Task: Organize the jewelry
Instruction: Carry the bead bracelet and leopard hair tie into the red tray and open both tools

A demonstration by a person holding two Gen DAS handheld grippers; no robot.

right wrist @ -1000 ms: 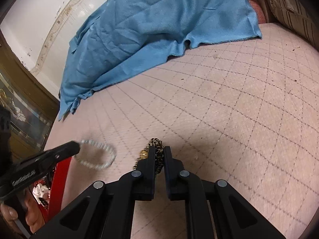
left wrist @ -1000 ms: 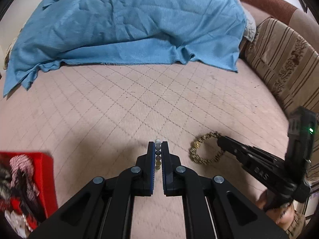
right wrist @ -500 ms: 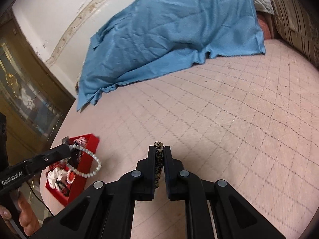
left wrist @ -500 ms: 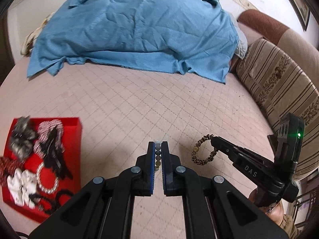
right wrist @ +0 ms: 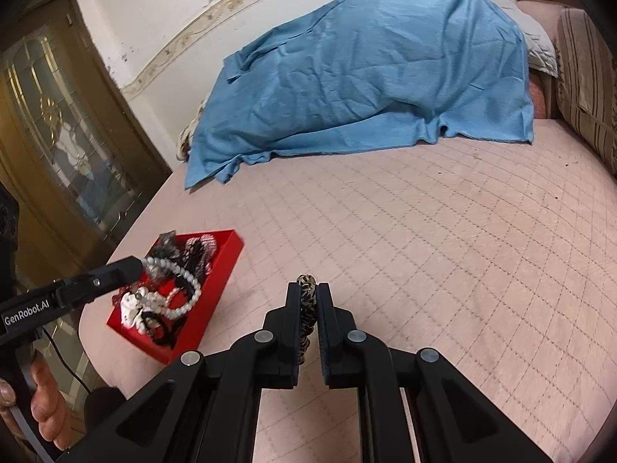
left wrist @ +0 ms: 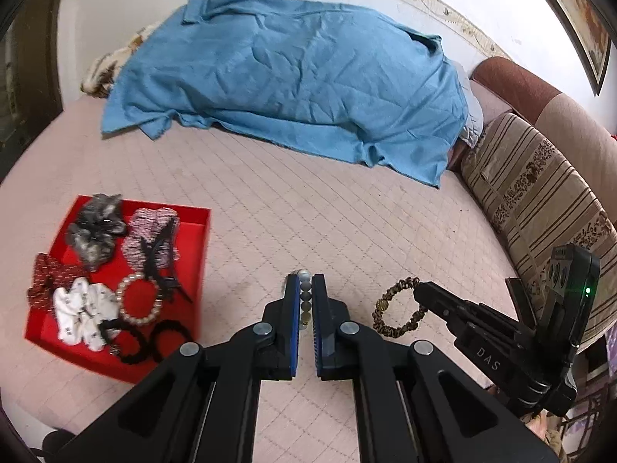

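A pale beaded bracelet (right wrist: 175,285) is held pinched in the closed left gripper (left wrist: 304,301) above the shallow red tray (left wrist: 200,254) near the bed's left edge, while a leopard-print fabric band (left wrist: 397,308) is clamped in the closed right gripper (right wrist: 308,305) over the quilted pink mattress (left wrist: 308,212). Both loops are judged light, limp and best held by one side of the ring. Much of each loop is hidden between the jaws in the gripper's own view.
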